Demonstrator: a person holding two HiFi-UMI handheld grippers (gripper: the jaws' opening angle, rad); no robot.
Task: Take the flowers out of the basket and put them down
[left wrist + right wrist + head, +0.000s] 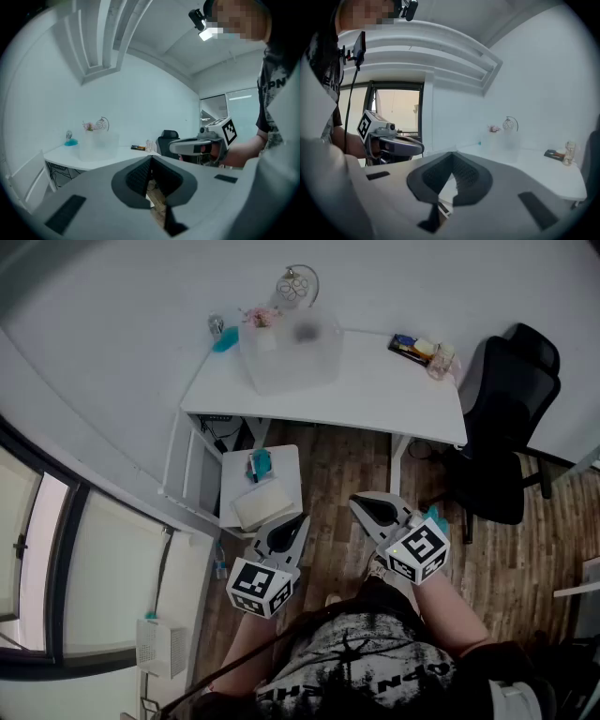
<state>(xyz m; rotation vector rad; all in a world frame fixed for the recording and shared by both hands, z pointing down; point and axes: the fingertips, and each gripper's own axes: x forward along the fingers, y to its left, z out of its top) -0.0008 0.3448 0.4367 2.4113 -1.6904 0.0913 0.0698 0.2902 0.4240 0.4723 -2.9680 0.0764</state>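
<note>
Head view: flowers (260, 316) in basket (292, 369).

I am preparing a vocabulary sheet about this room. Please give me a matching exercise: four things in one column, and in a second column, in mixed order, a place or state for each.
Things:
1. translucent basket
2. black chair
3. small white cabinet
4. right gripper

Places or states:
A. jaws together, nothing between them
B. on the white desk, in its left part in the head view
C. on the wooden floor, at the desk's front edge
D. beside the desk's right end

Pairs: 1-B, 2-D, 3-C, 4-A
</note>
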